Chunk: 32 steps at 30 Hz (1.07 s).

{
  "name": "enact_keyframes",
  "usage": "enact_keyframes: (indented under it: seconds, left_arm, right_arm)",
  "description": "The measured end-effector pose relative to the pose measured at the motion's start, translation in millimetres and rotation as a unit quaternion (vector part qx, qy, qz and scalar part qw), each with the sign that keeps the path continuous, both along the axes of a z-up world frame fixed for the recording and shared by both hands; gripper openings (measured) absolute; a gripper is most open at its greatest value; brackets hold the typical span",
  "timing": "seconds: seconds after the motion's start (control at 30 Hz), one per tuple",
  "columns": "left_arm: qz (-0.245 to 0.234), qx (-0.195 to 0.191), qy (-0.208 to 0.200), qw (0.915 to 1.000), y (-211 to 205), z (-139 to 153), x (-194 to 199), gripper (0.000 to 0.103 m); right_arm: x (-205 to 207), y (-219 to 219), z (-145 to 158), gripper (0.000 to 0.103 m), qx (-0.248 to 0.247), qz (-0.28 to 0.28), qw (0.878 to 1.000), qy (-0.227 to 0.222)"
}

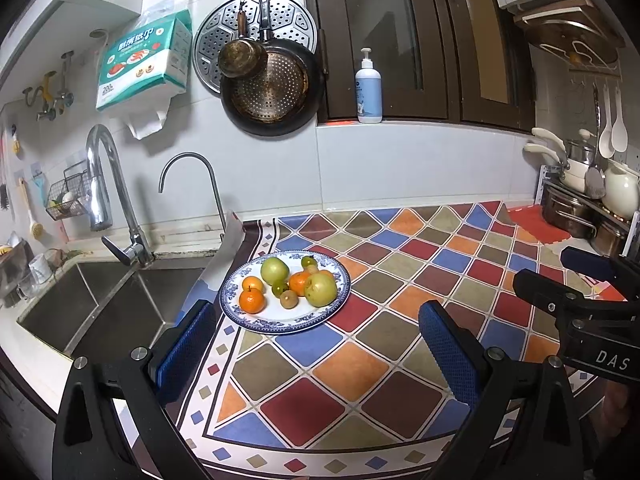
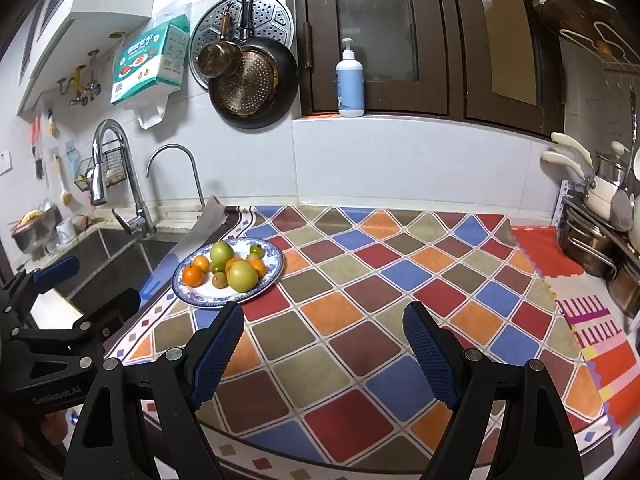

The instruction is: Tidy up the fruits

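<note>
A blue-and-white plate (image 1: 320, 317) (image 2: 192, 298) sits on the patterned counter mat beside the sink. It holds two green apples (image 1: 320, 289) (image 2: 241, 276), several oranges (image 1: 252, 300) (image 2: 193, 274) and small green-brown fruits (image 1: 288, 299). My left gripper (image 1: 316, 344) is open and empty, hovering just in front of the plate. My right gripper (image 2: 324, 334) is open and empty, to the right of the plate and above the mat. Each gripper shows at the edge of the other's view, the right one (image 1: 552, 276) and the left one (image 2: 88, 280).
A steel sink (image 1: 92, 308) with two faucets (image 1: 108, 184) lies left of the plate. Pans (image 1: 272, 88) hang on the wall. A soap bottle (image 1: 368, 88) stands on the window ledge. A rack of pots (image 1: 588, 204) stands at the right. An orange mat (image 2: 548, 252) lies near it.
</note>
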<state>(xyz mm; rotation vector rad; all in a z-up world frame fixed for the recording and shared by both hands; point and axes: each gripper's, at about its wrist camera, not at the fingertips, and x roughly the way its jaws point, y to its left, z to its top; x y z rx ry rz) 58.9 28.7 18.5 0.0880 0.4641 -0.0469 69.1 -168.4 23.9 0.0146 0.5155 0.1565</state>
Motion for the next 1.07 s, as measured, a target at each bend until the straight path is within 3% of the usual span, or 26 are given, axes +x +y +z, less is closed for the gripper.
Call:
enact_keyframes:
  seconds: [1.07]
  left_arm:
    - [0.002,-0.004,0.016,0.9999,3.5,-6.0,10.3,0.103]
  right_arm:
    - [8.7,4.7,-2.4,0.082,0.000,0.009,1.000,0.010]
